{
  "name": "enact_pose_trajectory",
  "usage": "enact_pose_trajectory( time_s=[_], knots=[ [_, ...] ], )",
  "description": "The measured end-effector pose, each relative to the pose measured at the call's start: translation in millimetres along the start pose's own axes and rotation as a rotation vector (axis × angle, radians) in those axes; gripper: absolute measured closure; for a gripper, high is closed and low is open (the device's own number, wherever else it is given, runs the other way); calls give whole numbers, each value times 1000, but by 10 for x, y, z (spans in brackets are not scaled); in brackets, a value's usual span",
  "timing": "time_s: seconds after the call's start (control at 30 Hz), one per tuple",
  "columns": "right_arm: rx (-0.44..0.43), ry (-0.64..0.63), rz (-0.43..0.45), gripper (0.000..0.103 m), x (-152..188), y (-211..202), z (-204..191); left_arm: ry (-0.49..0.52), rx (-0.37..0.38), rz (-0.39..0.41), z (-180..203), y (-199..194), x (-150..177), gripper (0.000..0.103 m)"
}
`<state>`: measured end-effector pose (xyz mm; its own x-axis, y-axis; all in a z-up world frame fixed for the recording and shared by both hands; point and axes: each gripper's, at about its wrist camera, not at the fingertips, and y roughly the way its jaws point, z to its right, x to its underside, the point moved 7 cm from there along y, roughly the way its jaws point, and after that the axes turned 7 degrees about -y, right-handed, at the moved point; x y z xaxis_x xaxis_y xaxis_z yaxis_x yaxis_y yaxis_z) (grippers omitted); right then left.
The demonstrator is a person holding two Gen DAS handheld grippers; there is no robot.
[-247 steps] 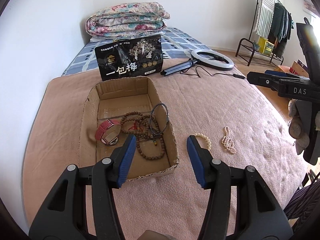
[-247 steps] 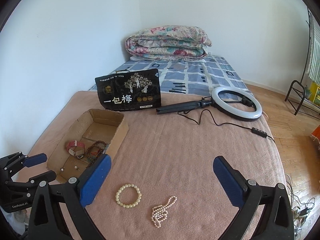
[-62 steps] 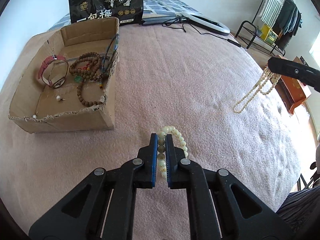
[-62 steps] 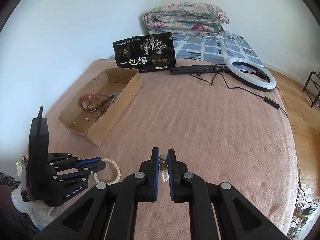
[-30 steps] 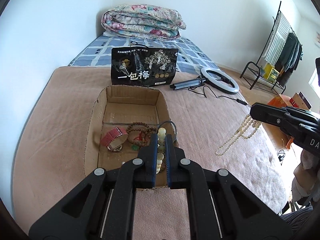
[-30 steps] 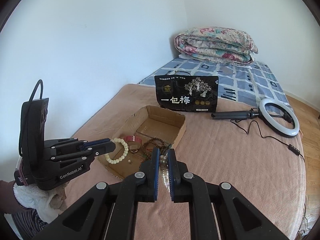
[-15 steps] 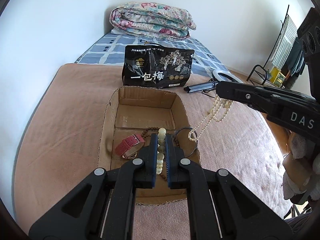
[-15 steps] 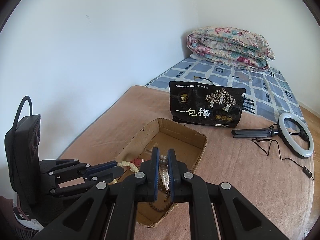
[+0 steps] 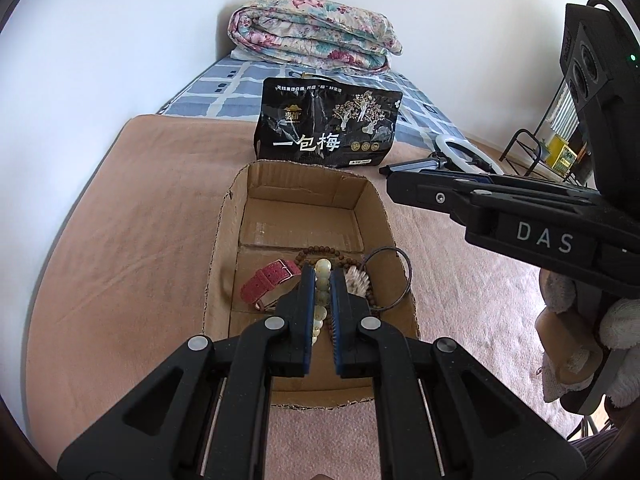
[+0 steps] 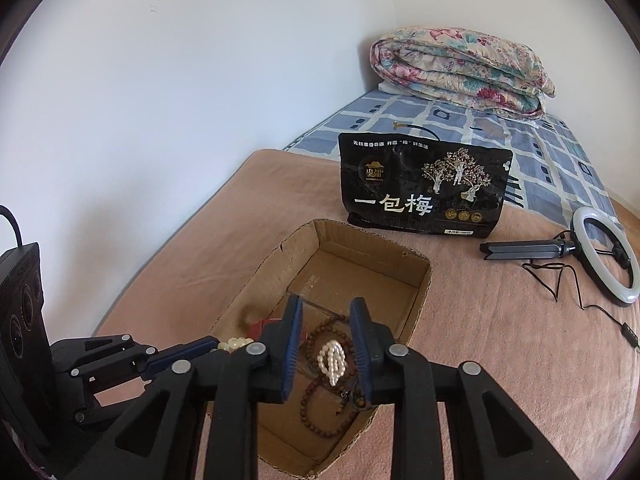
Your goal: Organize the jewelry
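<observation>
Pretty far along by the looks of it. The cardboard box (image 10: 416, 276), sitting mid-frame in both views, already holds a pink watch (image 9: 272, 278), a string of brown wooden beads (image 10: 320, 408), a dark bangle (image 9: 402, 280) leaning on its right wall, and a white pearl strand (image 10: 332, 360) lying in a heap on top of the beads. The right gripper (image 10: 326, 344) hangs just above that strand with its fingers spread apart and nothing between them, so that piece looks dropped off.

What's left is the cream bead bracelet (image 9: 322, 292): the left gripper (image 9: 322, 300) has it pinched tight between its blue pads, right over the box's lower half. One release should finish it, as far as the views show.

Room-wise, the box walls are low and the far half of the floor is bare cardboard. Both grippers crowd the same near end though, so it's tight there.
</observation>
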<state>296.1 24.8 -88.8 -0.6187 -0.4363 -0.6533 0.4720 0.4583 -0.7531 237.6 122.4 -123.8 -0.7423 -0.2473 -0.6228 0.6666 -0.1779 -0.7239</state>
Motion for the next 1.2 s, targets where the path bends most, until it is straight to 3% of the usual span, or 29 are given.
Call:
enact_pose_trajectory(
  time_s=[0.13, 0.2, 0.5, 0.53, 0.6, 0.73, 0.87, 1.0, 1.13, 1.2],
  knots=[
    [29, 6, -2, 68, 4, -14, 26, 5, -12, 4, -5, -16, 3, 98],
    [37, 13, 3, 59, 14, -44, 40, 4, -16, 4, -4, -34, 9, 98],
    [68, 13, 40, 57, 94, -403, 3, -1, -27, 44, 46, -318, -6, 96],
    [73, 12, 45, 57, 108, -460, -5, 3, -31, 52, 65, -368, 0, 94],
    [84, 10, 60, 53, 137, -582, -18, 12, -36, 73, 106, -477, 17, 72],
    [107, 6, 91, 50, 223, -850, -28, 23, -46, 120, 180, -722, 55, 71],
    [132, 11, 119, 42, 352, -1130, -7, 24, -52, 156, 255, -950, 97, 69],
    [158, -2, 135, 35, 509, -1374, 3, 19, -53, 198, 319, -1140, 142, 36],
    [175, 13, 158, 24, 701, -1552, 24, 45, -60, 222, 404, -1267, 198, 32],
    [190, 14, 155, 21, 792, -1586, 46, 73, -77, 237, 457, -1306, 240, 21]
  ],
)
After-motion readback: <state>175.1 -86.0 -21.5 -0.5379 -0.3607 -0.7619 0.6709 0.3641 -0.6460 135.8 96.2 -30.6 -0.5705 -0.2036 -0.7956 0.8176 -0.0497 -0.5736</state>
